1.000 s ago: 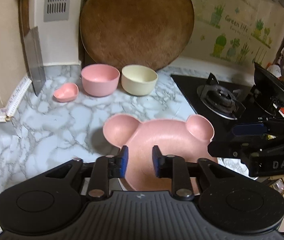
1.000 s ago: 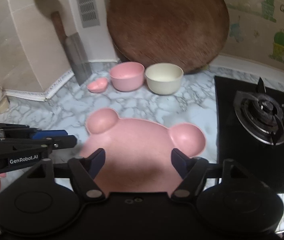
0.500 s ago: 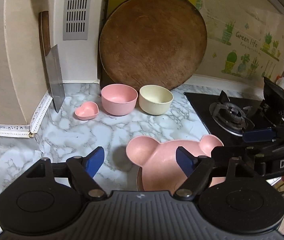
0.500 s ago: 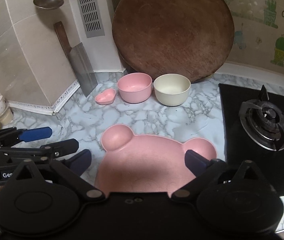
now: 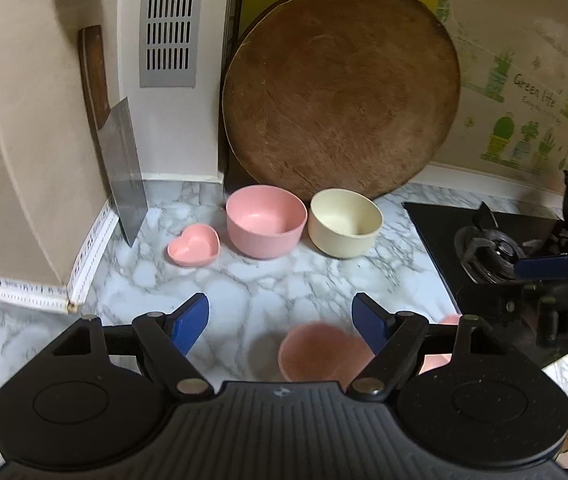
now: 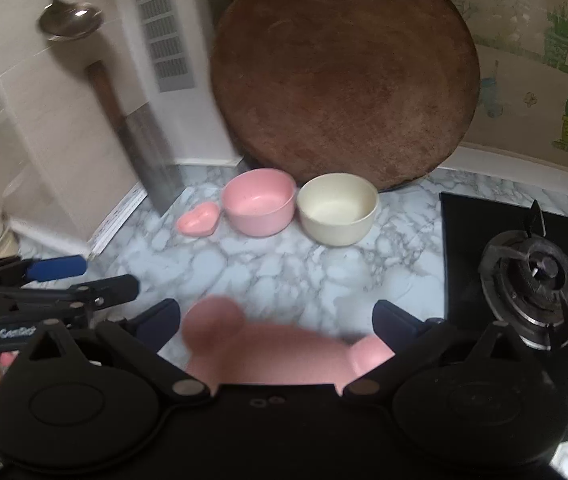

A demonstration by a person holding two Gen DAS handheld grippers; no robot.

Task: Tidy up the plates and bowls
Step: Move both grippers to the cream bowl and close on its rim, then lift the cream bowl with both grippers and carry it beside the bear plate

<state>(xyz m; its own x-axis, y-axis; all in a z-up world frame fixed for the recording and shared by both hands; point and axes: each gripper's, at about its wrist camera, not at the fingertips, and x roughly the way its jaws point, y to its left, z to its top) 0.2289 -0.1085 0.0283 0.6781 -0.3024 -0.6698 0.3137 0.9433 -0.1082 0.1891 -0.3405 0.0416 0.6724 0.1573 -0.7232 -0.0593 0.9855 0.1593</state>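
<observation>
**Bear plate on the counter, both jaws standing apart**

The marble counter (image 5: pixel 268 292) carries everything here, with a black gas hob (image 6: pixel 532 276) set into its right side. Against the back wall leans a big round wooden chopping board (image 5: pixel 340 92), and to its left a cleaver (image 5: pixel 120 168) stands blade-down against the tiled corner. A metal ladle (image 6: pixel 70 20) hangs on the wall above it in the right wrist view.

The pink bear-shaped plate (image 6: pixel 276 356) lies flat on the counter at the near edge, just under both cameras; only its ears and part of its bowl show, blurred, past the gripper bodies.

In front of the chopping board stand a pink bowl (image 5: pixel 266 220) and a cream bowl (image 5: pixel 344 222), side by side and upright, nearly touching. Just left of the pink bowl sits a small pink heart-shaped dish (image 5: pixel 194 245).

The left gripper (image 5: pixel 280 322) has its jaws wide apart with nothing clamped; one plate ear shows low between them, untouched. The right gripper (image 6: pixel 276 322) has just been opening its jaws, now spread to either side of the plate, clear of its rim.
</observation>
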